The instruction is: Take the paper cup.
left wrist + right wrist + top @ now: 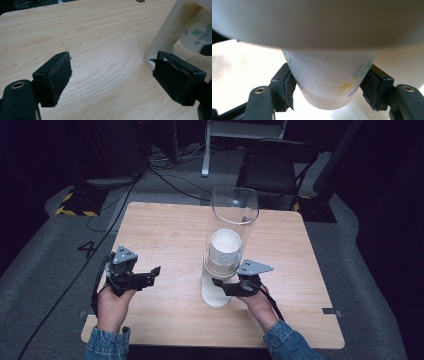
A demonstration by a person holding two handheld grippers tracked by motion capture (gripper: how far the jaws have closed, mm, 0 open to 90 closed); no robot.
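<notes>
Right claw (328, 85) is pinching the flowery paper cup (329, 77) poking out under the cup dispenser (227, 245) mid-counter (165, 230). Left claw (112, 77) just hangs spread wide beside the dispenser's base.

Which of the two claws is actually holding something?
The right claw: its pads press both sides of the flowered paper cup hanging below the clear cup dispenser. The left claw stands open over the bare wooden table, gripping nothing.

Lab: hazard-taped stands (76, 204), floor cables (170, 182)
</notes>
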